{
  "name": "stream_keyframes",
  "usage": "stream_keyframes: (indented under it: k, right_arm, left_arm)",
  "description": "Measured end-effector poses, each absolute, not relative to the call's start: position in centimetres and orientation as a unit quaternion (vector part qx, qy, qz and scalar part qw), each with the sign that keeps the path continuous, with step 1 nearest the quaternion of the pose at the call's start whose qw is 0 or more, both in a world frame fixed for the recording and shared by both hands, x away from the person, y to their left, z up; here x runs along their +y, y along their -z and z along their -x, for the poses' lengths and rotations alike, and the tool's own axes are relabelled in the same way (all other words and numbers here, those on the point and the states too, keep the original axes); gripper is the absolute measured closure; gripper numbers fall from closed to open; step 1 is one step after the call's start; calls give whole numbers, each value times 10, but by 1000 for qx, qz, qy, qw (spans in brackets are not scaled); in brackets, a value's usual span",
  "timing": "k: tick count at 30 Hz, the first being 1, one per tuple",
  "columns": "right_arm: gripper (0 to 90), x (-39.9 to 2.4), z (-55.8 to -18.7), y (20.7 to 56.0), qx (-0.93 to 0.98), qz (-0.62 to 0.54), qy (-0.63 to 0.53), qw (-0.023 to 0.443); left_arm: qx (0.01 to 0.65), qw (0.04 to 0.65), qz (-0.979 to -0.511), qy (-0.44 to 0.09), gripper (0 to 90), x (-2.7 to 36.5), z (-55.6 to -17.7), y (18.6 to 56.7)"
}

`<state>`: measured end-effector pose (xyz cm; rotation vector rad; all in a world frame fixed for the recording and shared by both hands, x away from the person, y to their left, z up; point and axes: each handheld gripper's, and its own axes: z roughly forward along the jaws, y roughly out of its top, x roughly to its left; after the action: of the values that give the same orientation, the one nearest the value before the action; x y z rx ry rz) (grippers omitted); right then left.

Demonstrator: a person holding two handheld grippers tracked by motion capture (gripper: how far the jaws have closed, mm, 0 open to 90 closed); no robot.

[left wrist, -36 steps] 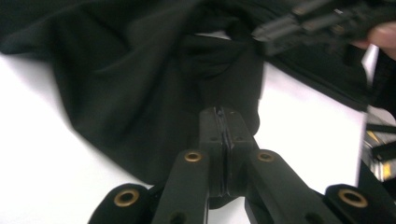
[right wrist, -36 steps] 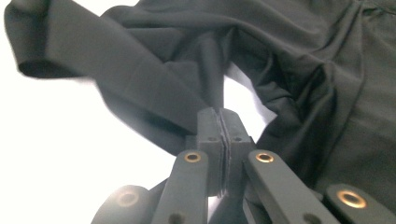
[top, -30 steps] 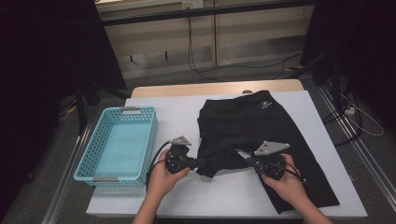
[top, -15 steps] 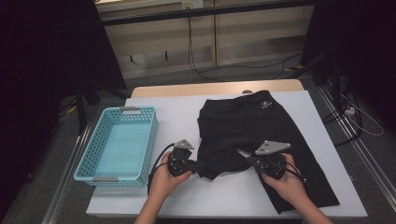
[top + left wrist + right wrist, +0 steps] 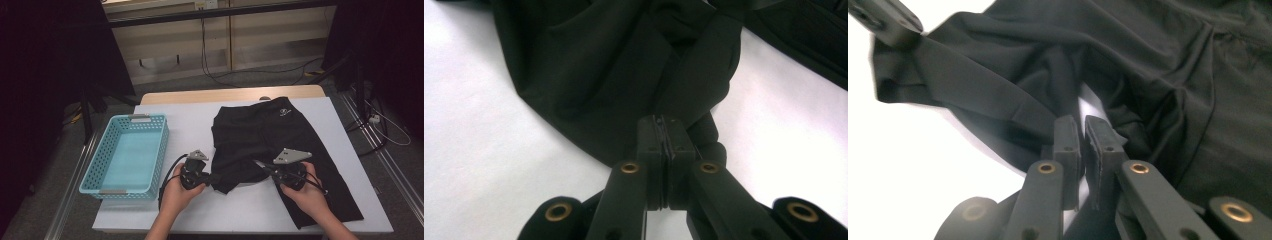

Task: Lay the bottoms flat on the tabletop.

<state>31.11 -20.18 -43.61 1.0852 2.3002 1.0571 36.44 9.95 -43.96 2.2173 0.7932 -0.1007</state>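
Observation:
Black shorts (image 5: 272, 132) lie spread on the white table (image 5: 185, 120), waistband at the far side. My left gripper (image 5: 216, 177) is shut on the hem of the near left leg, and its pads (image 5: 666, 120) pinch bunched black fabric (image 5: 599, 65). My right gripper (image 5: 256, 163) points left at the crotch fold. Its jaws (image 5: 1082, 120) have just been opening and stand a narrow slit apart. The shorts (image 5: 1148, 60) lie behind and beside them, with nothing pinched. The left gripper's jaw (image 5: 888, 20) holds the cloth's far corner in that view.
A light blue perforated basket (image 5: 161, 150) sits at the table's left side. Bare white tabletop lies between it and the shorts and along the near edge. Dark curtains and cables stand beyond the table.

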Motion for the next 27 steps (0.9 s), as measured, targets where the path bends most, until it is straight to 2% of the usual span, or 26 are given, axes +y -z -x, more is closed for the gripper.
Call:
stream_keyframes:
  k: [3, 6, 10, 13, 14, 16, 19, 27]
  right_arm:
    - [846, -197, -303, 433, 827, -368, -385, 180]
    - [825, -185, -295, 436, 848, -337, -381, 147]
    - [742, -169, -297, 447, 865, -320, -359, 145]
    - [762, -165, -305, 453, 866, -323, -350, 152]
    - [792, -165, -307, 453, 863, -328, -354, 149]
    - [889, -166, -309, 453, 863, -330, -354, 146]
    - [900, -168, -309, 453, 862, -330, -356, 144]
    - [900, -170, -311, 452, 853, -345, -368, 131]
  left_arm:
    - [312, 386, -867, 38, 884, 99, -364, 438]
    - [313, 391, -864, 41, 884, 100, -364, 437]
    - [313, 393, -864, 39, 884, 100, -363, 436]
    - [309, 397, -863, 37, 879, 101, -364, 436]
    - [308, 401, -862, 28, 847, 101, -364, 436]
    - [304, 405, -862, 19, 686, 101, -362, 433]
    - [290, 419, -861, 8, 586, 99, -358, 425]
    - [253, 429, -867, 12, 562, 91, -339, 412]
